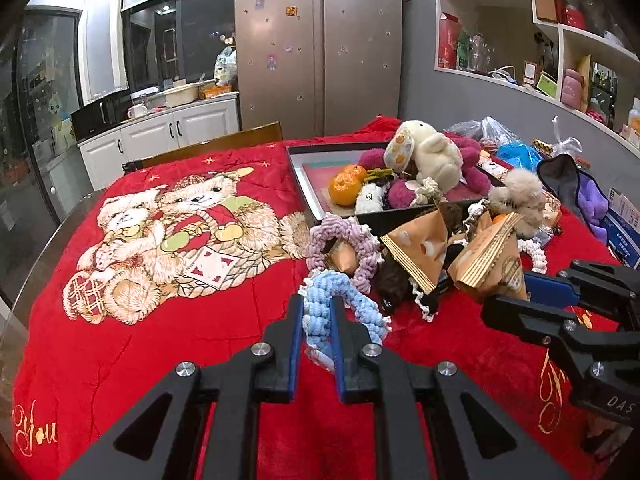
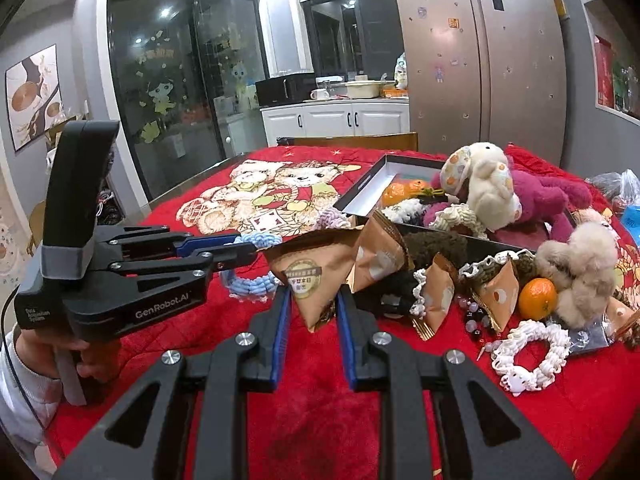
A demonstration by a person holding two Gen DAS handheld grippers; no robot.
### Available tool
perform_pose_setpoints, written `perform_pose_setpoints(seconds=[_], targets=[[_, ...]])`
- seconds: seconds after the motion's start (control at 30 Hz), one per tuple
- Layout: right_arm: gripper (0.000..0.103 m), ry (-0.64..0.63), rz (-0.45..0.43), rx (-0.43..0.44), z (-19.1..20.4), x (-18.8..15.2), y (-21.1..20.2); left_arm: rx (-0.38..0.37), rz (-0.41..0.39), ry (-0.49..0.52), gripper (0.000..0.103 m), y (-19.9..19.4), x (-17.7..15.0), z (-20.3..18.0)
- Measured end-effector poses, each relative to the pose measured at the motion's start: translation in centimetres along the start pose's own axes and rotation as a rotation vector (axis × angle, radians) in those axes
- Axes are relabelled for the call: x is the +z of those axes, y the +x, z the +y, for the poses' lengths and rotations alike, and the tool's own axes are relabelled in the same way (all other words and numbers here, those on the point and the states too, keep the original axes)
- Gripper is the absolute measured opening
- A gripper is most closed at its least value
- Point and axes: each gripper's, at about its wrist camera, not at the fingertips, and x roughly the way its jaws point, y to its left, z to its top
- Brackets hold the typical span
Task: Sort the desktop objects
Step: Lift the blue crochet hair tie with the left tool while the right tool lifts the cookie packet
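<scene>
Pinching blue scrunchie (image 1: 320, 312) between left gripper (image 1: 316, 304) pads

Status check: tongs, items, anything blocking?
Left tongs shut on blue scrunchie. Right tongs shut on snack packet. Black tray crowded with plush toys.

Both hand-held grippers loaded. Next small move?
Probably carry the blue scrunchie, pinched in the left hand-held gripper, up toward the box, which already holds soft toys. The right hand-held gripper grips a snack pack; hold it.
</scene>
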Motion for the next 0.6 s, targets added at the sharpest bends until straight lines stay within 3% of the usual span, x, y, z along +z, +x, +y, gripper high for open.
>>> perform_pose_setpoints(seconds=[0.6], targets=[[0.023,0.017,-0.091,-0.029,-0.6,1.1,-1.8,0.008,-0.095,-0.044,0.013,-2.4,2.0,0.5]])
